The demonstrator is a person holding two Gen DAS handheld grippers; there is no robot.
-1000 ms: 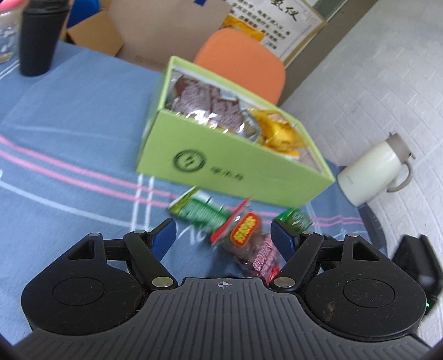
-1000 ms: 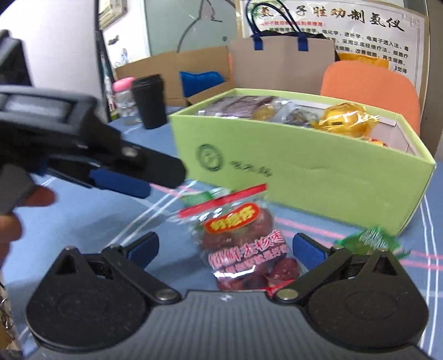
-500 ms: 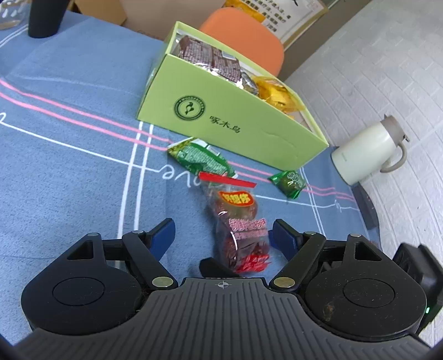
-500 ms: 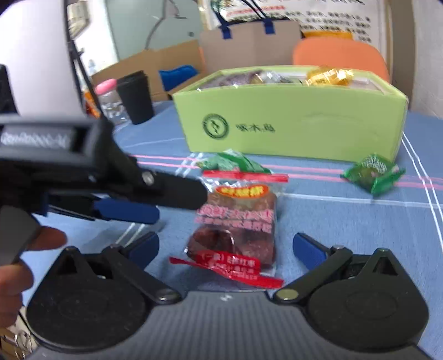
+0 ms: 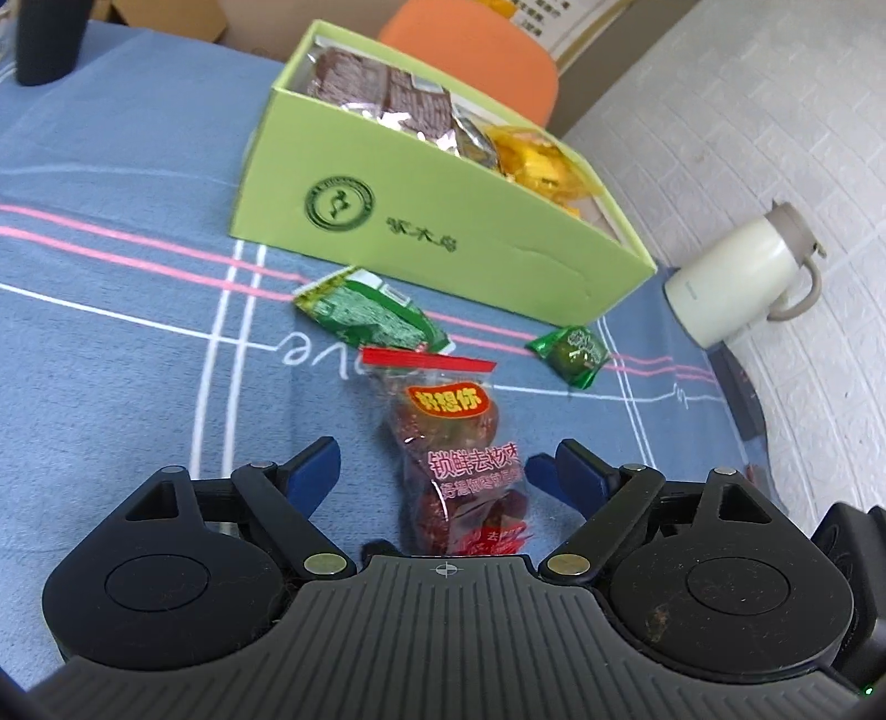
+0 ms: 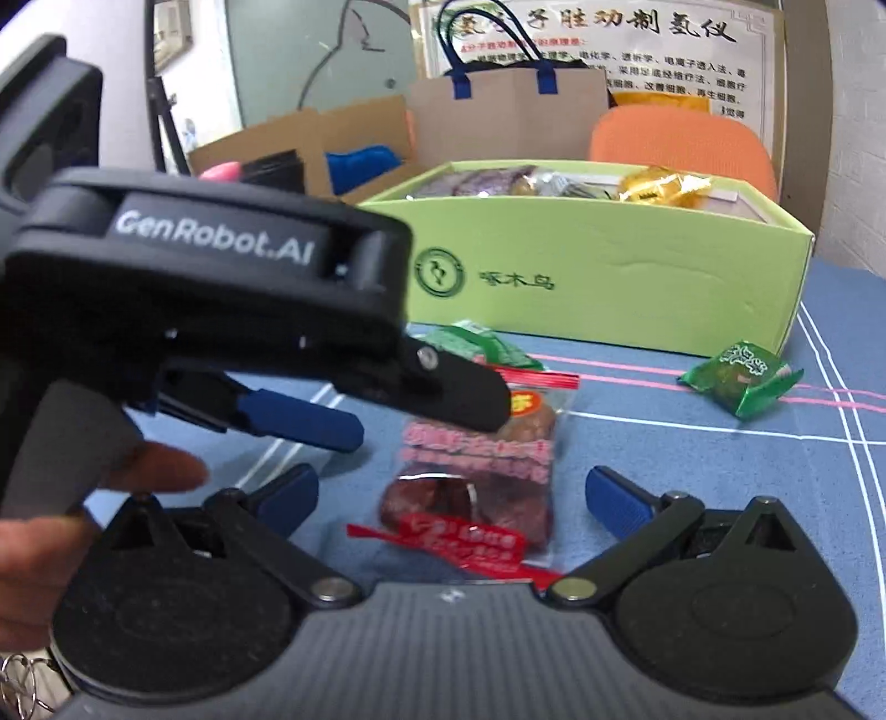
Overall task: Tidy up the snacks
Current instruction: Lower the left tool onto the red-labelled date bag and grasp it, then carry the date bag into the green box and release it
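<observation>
A clear packet of red dates (image 5: 457, 454) with a red seal lies flat on the blue cloth between the open jaws of my left gripper (image 5: 437, 471). It also lies between the open jaws of my right gripper (image 6: 451, 493), and shows in the right wrist view (image 6: 487, 471). The left gripper's body (image 6: 221, 310) crosses the right view and covers the packet's top. A green box (image 5: 443, 221) holding several wrapped snacks stands behind. A long green packet (image 5: 371, 315) and a small green packet (image 5: 573, 351) lie in front of the box.
A cream thermos jug (image 5: 736, 282) stands at the table's right edge. A black cup (image 5: 47, 41) is at the far left. An orange chair (image 6: 681, 144), a paper bag (image 6: 504, 116) and cardboard boxes are behind the table.
Both grippers have closed in on the date packet, which now lies flat on the cloth; it stood tilted up a second ago. The left gripper's body now fills more of the right view.
</observation>
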